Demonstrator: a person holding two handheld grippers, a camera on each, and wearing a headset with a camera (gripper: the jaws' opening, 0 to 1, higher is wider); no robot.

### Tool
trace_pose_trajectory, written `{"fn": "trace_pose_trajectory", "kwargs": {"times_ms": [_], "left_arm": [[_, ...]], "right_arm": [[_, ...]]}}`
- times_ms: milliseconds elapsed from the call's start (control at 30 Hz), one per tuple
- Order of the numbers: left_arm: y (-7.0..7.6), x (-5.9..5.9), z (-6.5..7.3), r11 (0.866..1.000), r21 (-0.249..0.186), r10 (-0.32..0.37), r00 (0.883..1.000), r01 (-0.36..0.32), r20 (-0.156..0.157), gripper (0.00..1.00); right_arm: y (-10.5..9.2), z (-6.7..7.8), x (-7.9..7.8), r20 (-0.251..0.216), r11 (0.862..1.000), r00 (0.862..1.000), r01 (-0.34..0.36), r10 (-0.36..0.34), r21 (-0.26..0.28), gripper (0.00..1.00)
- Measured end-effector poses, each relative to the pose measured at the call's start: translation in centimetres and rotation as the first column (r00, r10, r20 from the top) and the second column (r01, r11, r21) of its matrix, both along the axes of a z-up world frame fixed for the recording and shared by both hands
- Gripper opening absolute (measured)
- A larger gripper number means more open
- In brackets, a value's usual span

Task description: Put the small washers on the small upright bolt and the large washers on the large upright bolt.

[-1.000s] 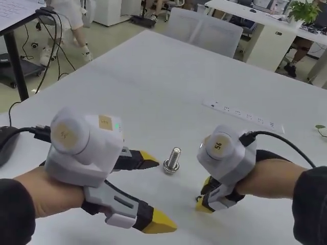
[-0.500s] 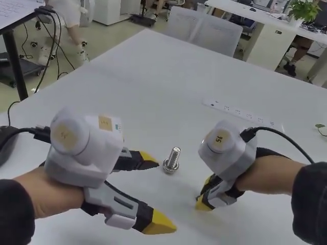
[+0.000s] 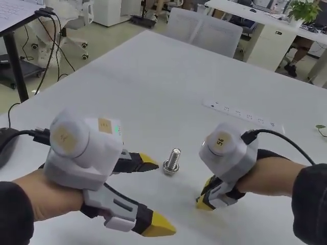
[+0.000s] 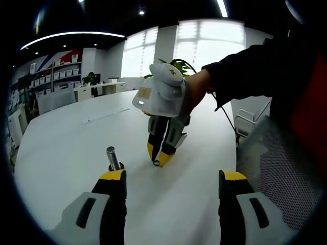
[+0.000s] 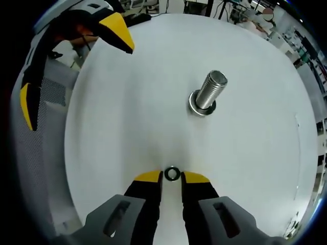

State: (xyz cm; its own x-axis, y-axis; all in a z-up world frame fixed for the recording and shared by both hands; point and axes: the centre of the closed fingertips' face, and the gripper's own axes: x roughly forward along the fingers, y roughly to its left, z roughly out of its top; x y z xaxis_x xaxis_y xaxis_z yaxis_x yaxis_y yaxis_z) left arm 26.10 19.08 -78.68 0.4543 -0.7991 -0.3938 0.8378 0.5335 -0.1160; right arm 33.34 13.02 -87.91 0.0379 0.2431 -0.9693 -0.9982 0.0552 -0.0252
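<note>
A steel bolt stands upright on the white table, with a washer ring around its foot. My left gripper is open just left of the bolt, and nothing lies between its jaws. My right gripper points down at the tabletop right of the bolt. In the right gripper view a small dark washer lies flat on the table, pinched between the right gripper's yellow fingertips. The left gripper view shows the bolt and the right gripper with its tips on the table.
A white power strip lies on the table further back right. A grey chair stands at the far edge. A dark object with a cable sits at the left edge. A desk stands far left.
The right gripper has shifted very slightly over the same spot. A person walking in the far left background has left the view. The bolt and left gripper are unchanged.
</note>
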Motion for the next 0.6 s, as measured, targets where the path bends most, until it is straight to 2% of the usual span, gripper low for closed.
{"fn": "trace_pose_trajectory", "kwargs": {"times_ms": [200, 600], "left_arm": [[0.03, 0.1, 0.03, 1.0, 0.0, 0.002, 1.0, -0.002, 0.0, 0.73], [-0.03, 0.18, -0.02, 1.0, 0.001, 0.002, 1.0, -0.002, -0.001, 0.73]], "right_arm": [[-0.02, -0.02, -0.05, 0.014, 1.0, 1.0, -0.021, 0.022, -0.02, 0.15], [-0.07, 0.04, -0.05, 0.018, 1.0, 1.0, -0.023, 0.023, -0.015, 0.14]]}}
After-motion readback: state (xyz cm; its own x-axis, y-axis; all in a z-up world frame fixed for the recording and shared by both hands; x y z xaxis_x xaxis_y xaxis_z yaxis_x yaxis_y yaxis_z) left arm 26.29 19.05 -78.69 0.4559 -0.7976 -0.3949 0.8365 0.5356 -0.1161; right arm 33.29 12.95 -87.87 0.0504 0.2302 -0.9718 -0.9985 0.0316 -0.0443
